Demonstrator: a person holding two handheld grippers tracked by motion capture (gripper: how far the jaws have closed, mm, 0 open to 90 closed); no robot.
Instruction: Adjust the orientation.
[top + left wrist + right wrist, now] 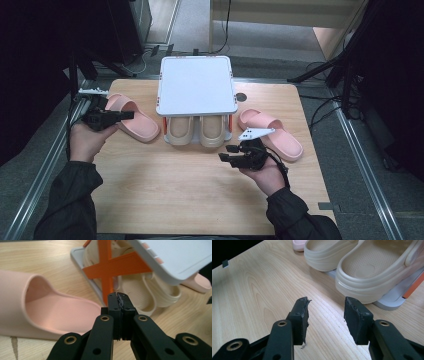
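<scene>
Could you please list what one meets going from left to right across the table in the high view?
Left gripper → left pink slipper → white shoe rack with a beige pair of clogs on its lower shelf → right gripper → right pink slipper.

Two pink slippers (132, 119) are flanking a white rack (197, 85) with orange cross braces (110, 265), cream clogs (196, 131) are sitting beneath, all showing against the pale wood-grain table (180, 190)
</scene>
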